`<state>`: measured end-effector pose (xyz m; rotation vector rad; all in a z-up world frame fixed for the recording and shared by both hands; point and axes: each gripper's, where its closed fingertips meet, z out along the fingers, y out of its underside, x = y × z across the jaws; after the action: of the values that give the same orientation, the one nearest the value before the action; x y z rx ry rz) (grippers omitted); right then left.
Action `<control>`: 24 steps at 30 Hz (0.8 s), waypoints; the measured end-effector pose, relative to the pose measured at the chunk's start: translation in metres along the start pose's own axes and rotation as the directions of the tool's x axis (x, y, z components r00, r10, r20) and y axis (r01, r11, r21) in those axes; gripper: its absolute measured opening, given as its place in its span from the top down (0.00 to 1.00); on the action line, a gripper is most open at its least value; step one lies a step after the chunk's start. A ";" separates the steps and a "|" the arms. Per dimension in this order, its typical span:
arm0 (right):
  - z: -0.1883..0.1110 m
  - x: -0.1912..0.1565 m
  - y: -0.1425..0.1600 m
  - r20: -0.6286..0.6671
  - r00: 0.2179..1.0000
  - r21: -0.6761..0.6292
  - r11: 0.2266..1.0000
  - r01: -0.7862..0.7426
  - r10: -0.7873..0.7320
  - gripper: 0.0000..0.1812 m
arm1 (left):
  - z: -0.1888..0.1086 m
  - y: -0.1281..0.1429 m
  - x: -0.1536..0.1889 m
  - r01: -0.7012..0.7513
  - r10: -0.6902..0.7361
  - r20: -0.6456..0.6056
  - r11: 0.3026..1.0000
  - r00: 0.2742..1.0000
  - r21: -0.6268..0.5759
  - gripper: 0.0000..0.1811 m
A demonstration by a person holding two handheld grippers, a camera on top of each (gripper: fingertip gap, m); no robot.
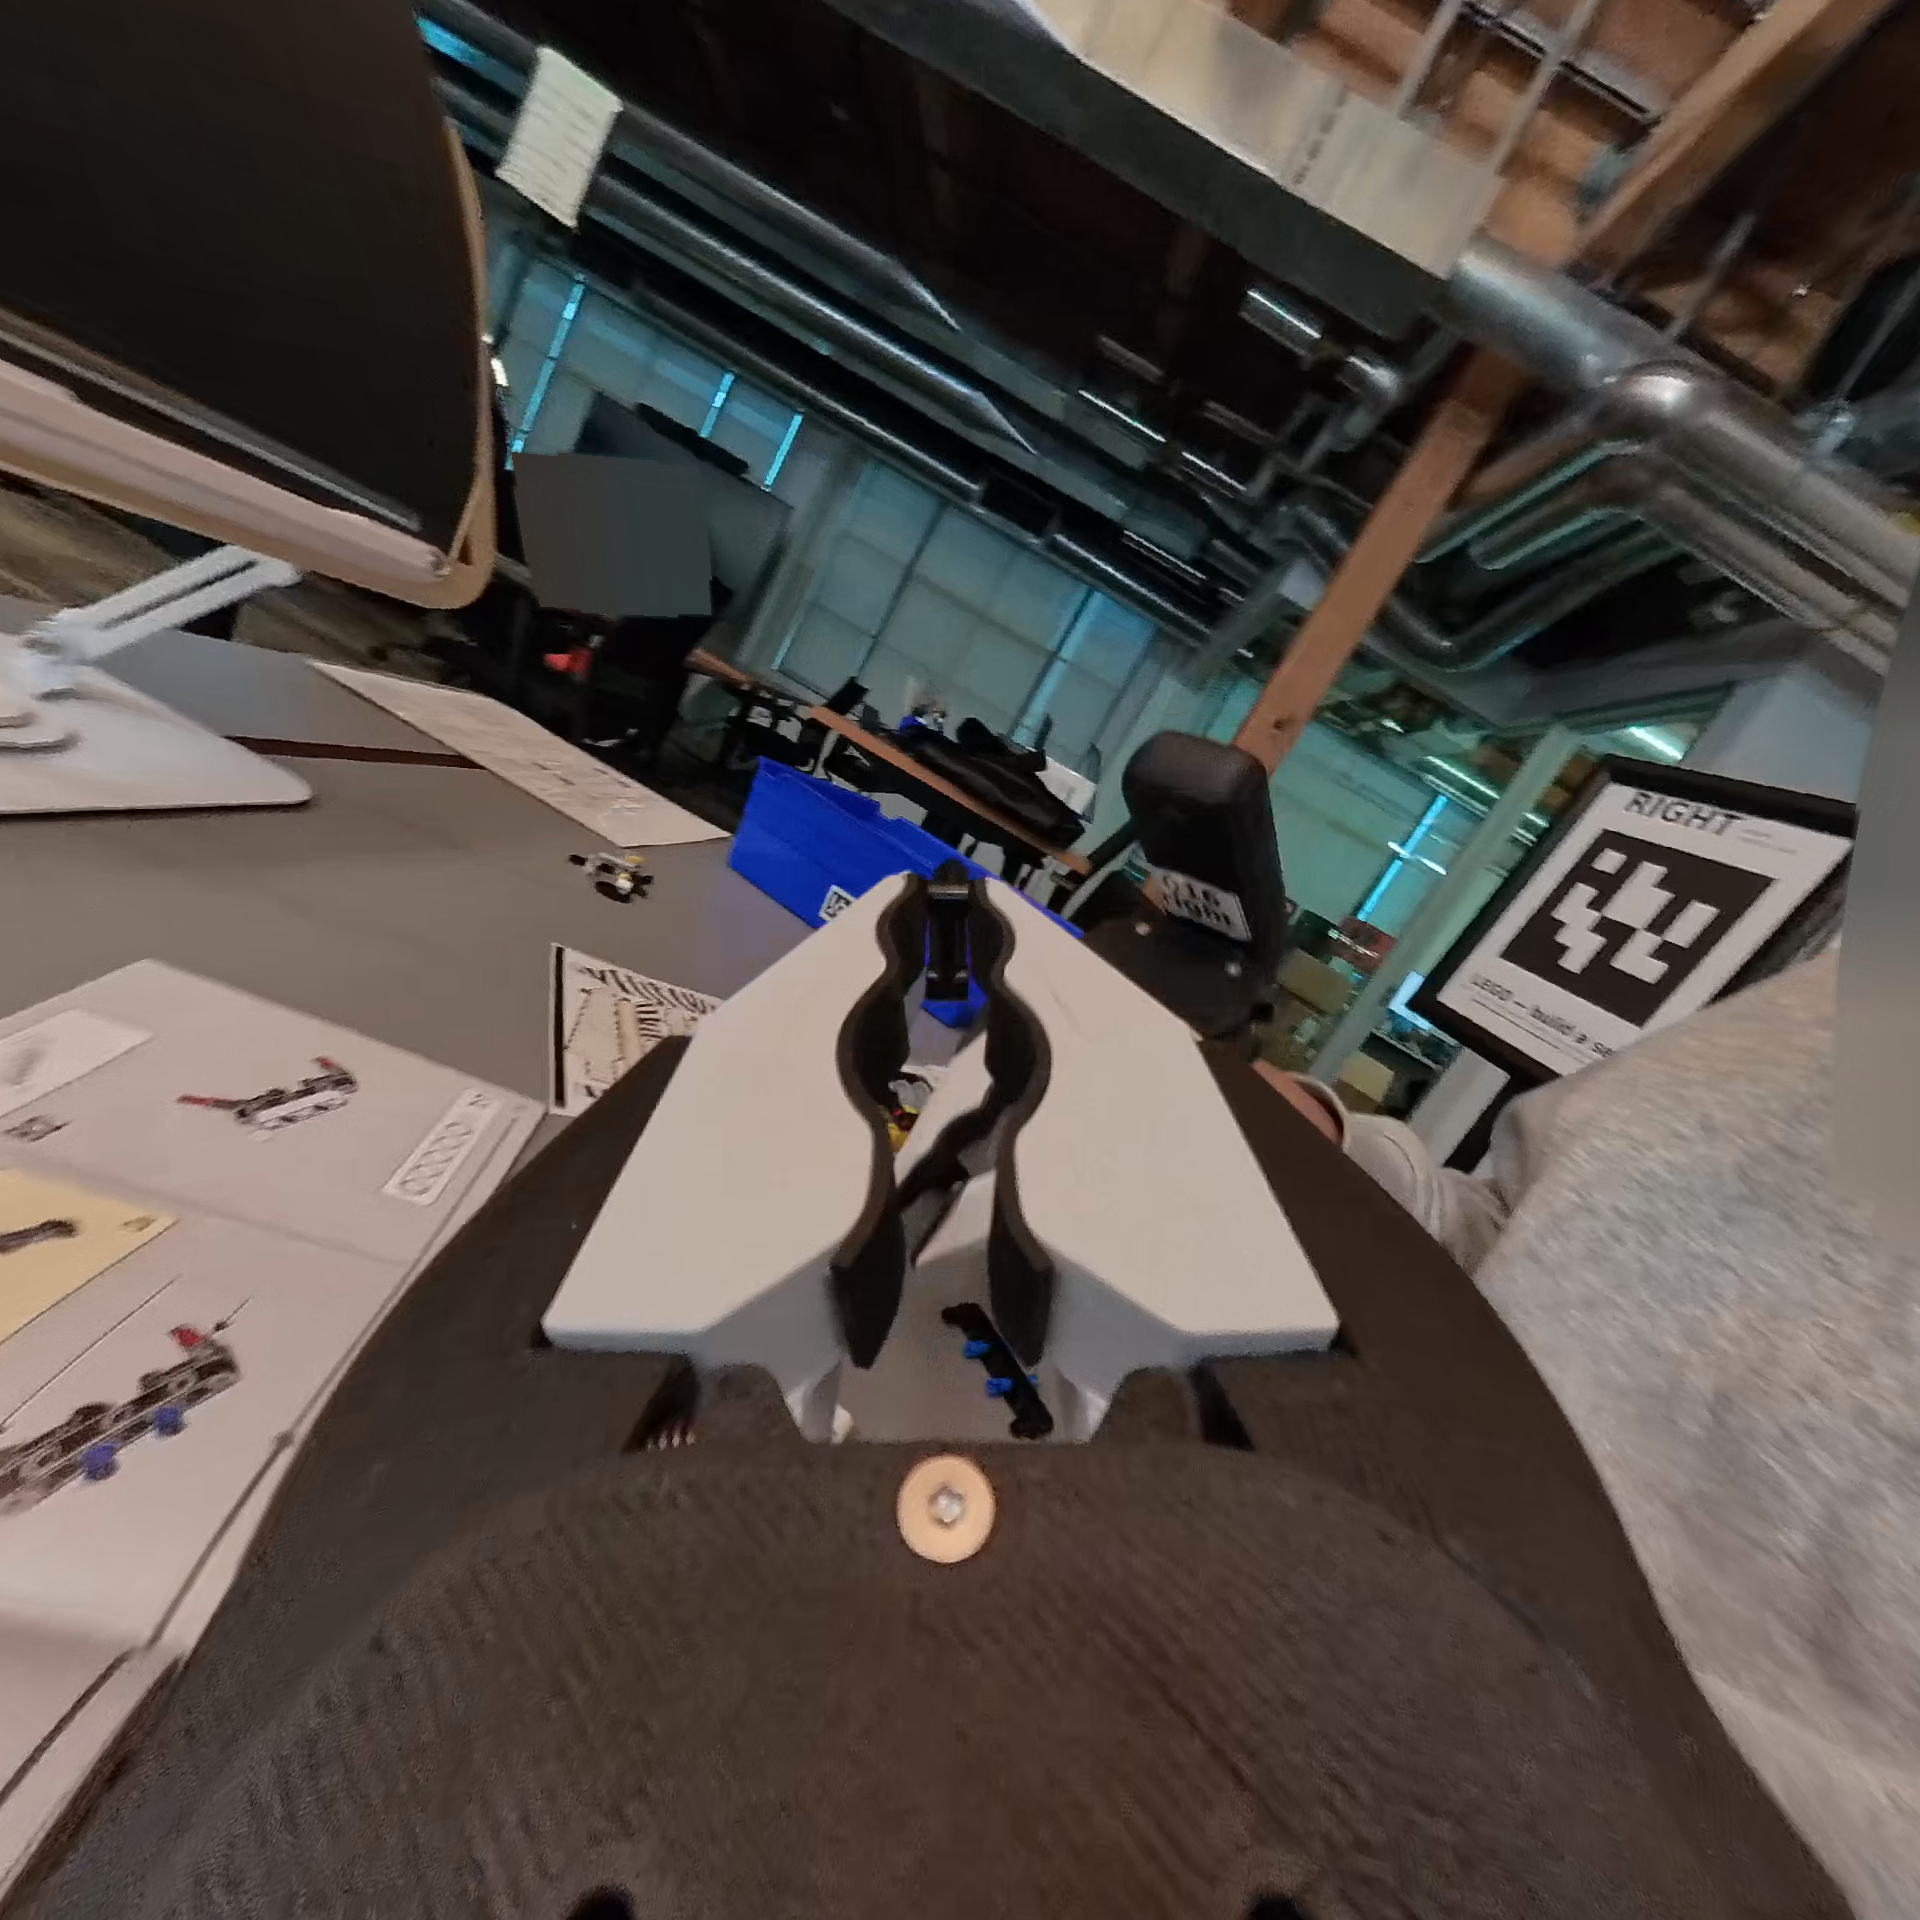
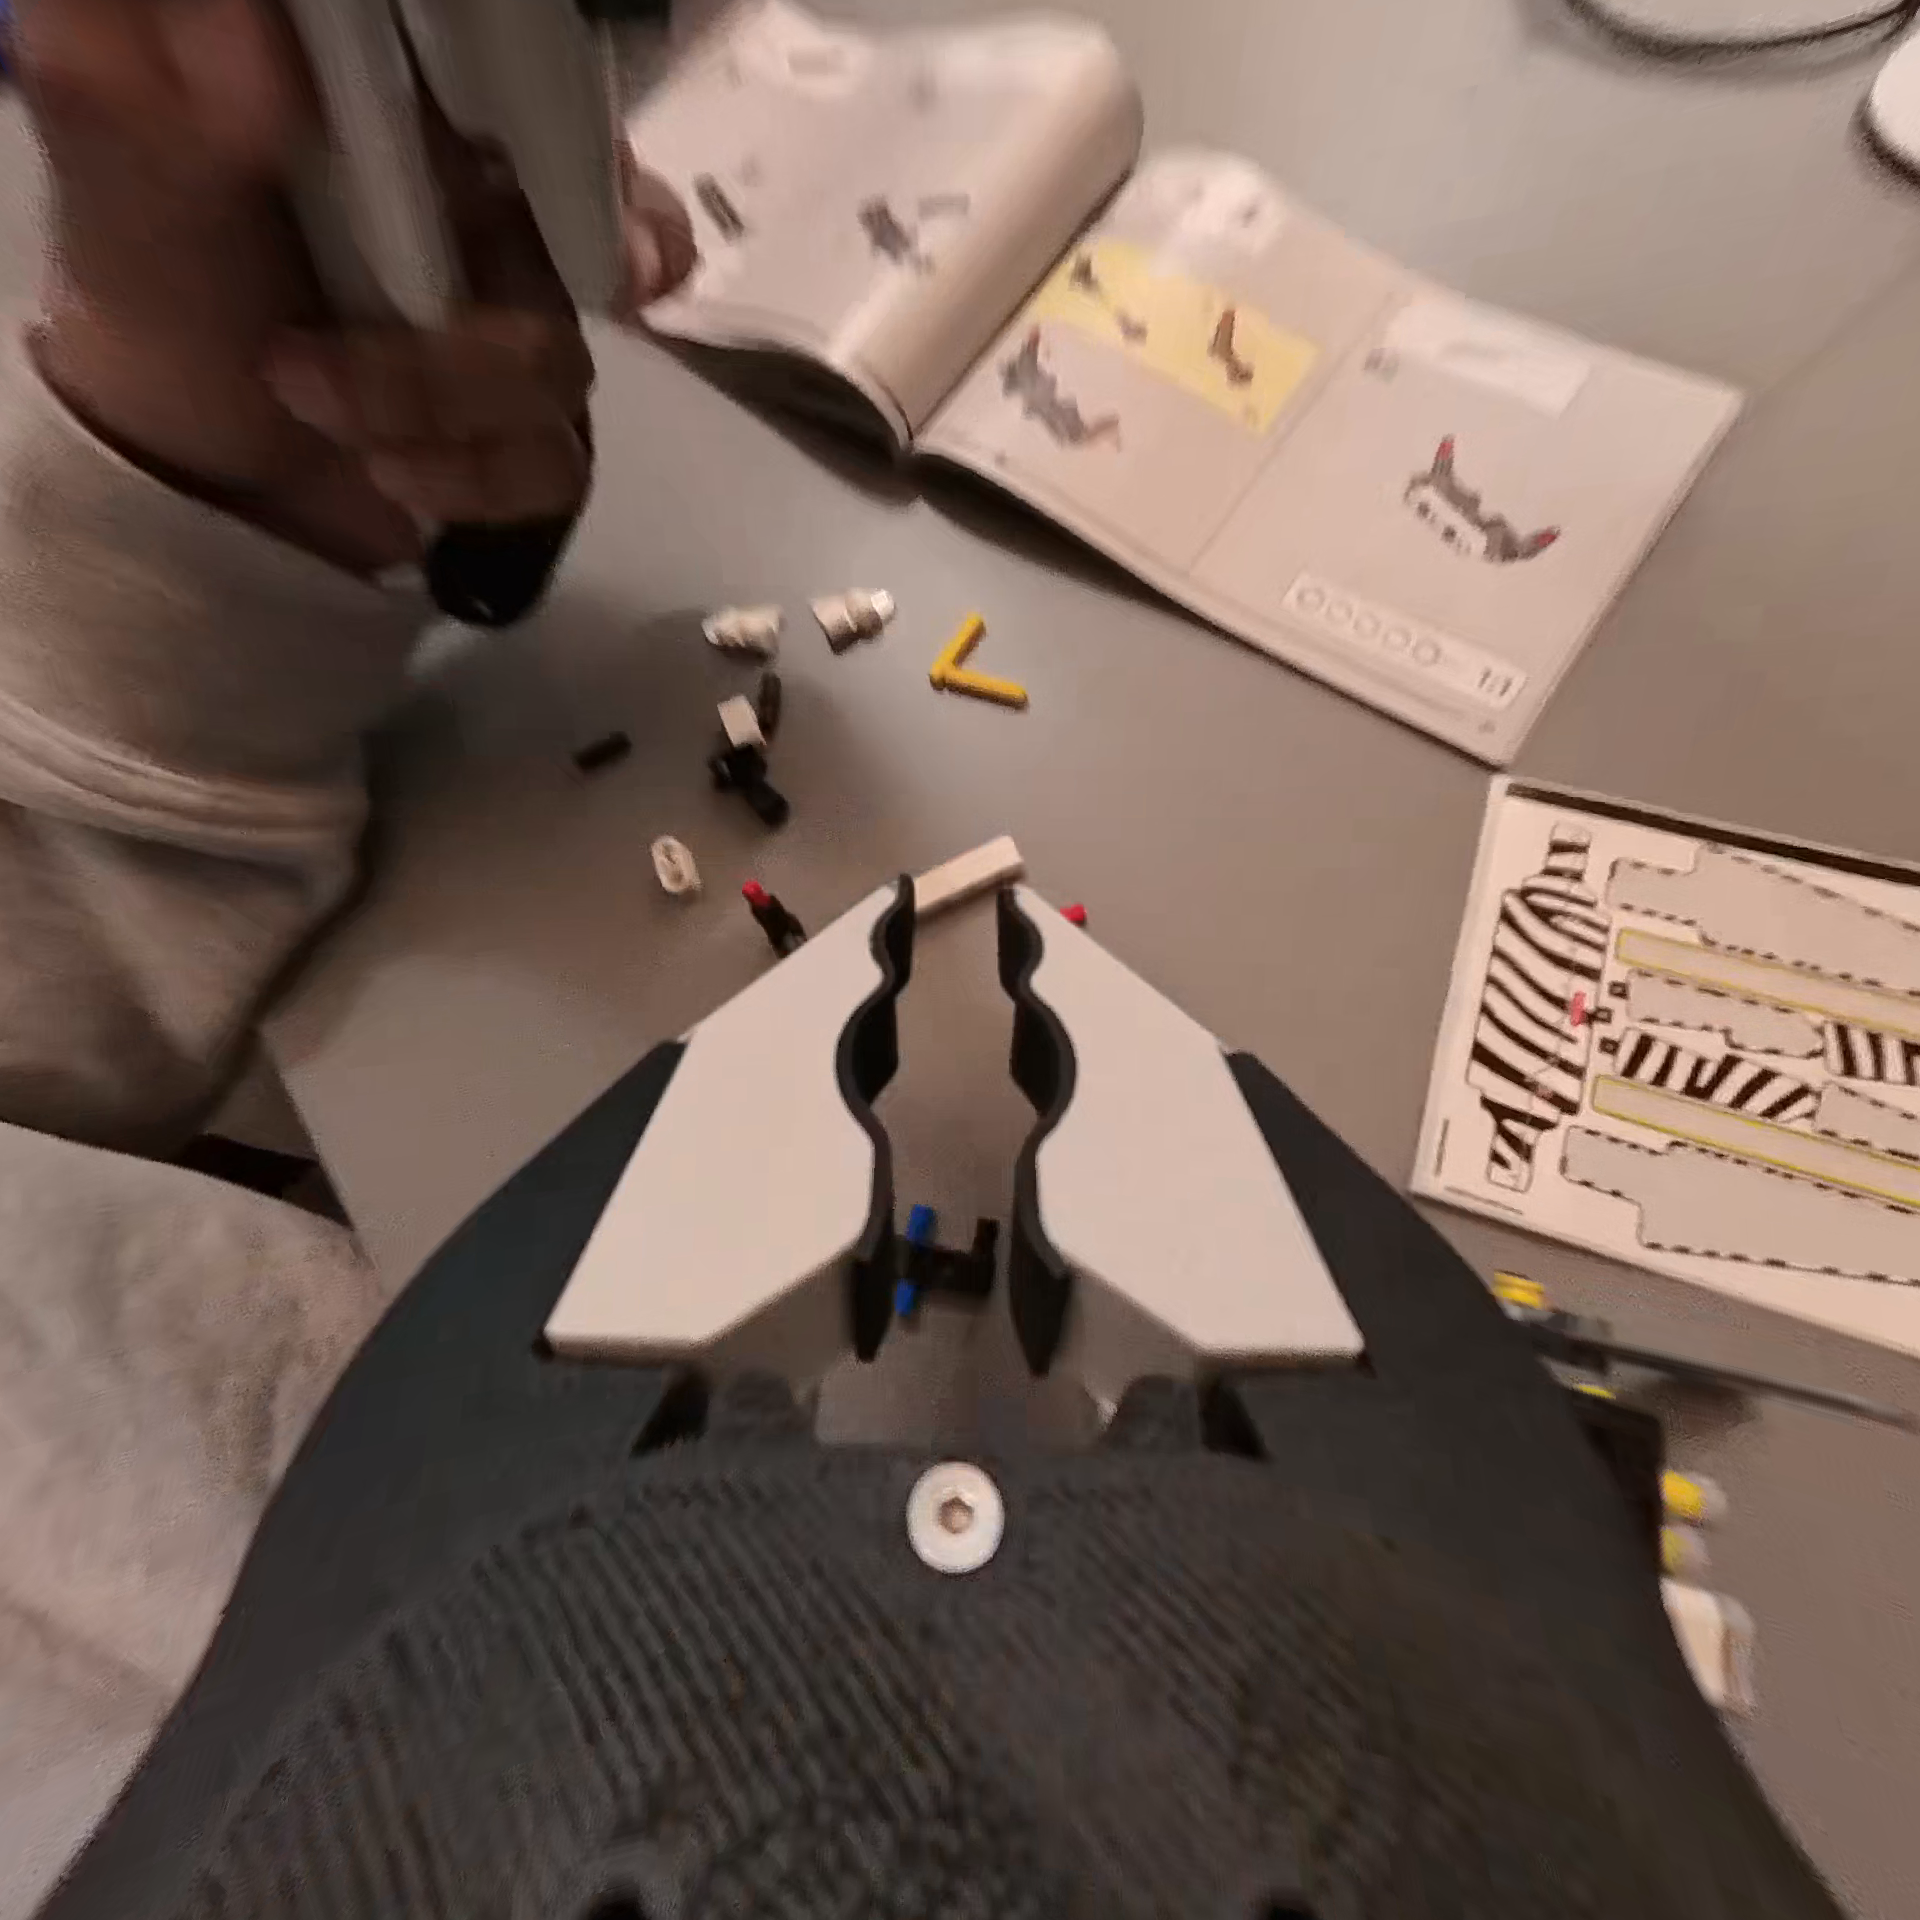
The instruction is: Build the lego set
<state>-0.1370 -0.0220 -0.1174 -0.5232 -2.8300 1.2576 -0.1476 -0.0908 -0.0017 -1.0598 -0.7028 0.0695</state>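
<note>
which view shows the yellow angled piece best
The right wrist view: the yellow piece lies in plain sight on the grey table, among small loose parts ahead of the open right gripper. The left wrist view looks out over the table into the room and shows no such piece.

Dim indoor light, teal glow from far windows (image 1: 966, 582). Wide-angle bending at edges. Motion blur smears the hand (image 2: 312, 312) and booklet (image 2: 1195, 416).
</note>
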 end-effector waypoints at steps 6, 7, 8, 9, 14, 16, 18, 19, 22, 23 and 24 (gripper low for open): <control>0.030 0.015 0.030 -0.104 0.994 -0.213 0.977 0.017 -0.040 0.90 | -0.006 -0.007 -0.006 0.062 -0.062 -0.008 0.996 0.998 0.060 0.97; 0.032 0.017 0.031 -0.111 0.993 -0.221 0.975 0.009 -0.034 0.90 | -0.006 -0.007 -0.006 0.066 -0.065 -0.008 0.996 0.998 0.061 0.97; 0.034 0.018 0.030 -0.112 0.993 -0.222 0.975 0.000 -0.025 0.90 | -0.006 -0.007 -0.006 0.067 -0.066 -0.009 0.996 0.998 0.062 0.97; 0.036 0.018 0.030 -0.105 0.994 -0.220 0.975 -0.010 -0.014 0.89 | -0.006 -0.007 -0.006 0.066 -0.065 -0.011 0.996 0.998 0.062 0.97; 0.042 0.016 0.025 -0.058 0.998 -0.212 0.976 -0.043 0.031 0.90 | -0.004 -0.006 -0.004 0.072 -0.071 -0.023 0.996 0.997 0.059 0.97; 0.043 0.013 0.025 -0.036 0.999 -0.221 0.975 -0.020 0.012 0.93 | -0.003 -0.005 -0.004 0.072 -0.071 -0.026 0.996 0.997 0.055 0.97; 0.043 0.014 0.026 -0.048 0.999 -0.227 0.974 0.014 -0.025 0.96 | -0.003 -0.004 -0.004 0.073 -0.071 -0.024 0.996 0.997 0.053 0.97; 0.043 0.016 0.026 -0.061 0.997 -0.231 0.973 0.030 -0.045 0.98 | -0.003 -0.004 -0.004 0.074 -0.073 -0.024 0.996 0.997 0.053 0.97; 0.042 0.018 0.026 -0.079 0.994 -0.238 0.970 0.050 -0.070 0.99 | -0.003 -0.004 -0.005 0.078 -0.076 -0.025 0.996 0.997 0.052 0.97; 0.042 0.018 0.027 -0.079 0.994 -0.237 0.970 0.048 -0.069 0.99 | -0.003 -0.004 -0.005 0.078 -0.077 -0.026 0.996 0.997 0.051 0.97; 0.042 0.018 0.027 -0.078 0.995 -0.234 0.971 0.046 -0.066 0.98 | -0.003 -0.003 -0.005 0.079 -0.078 -0.026 0.996 0.997 0.050 0.97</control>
<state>-0.1519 -0.0300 -0.1676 -0.4839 -2.9131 0.8773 -0.1508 -0.0964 -0.0023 -0.9818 -0.7169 0.0071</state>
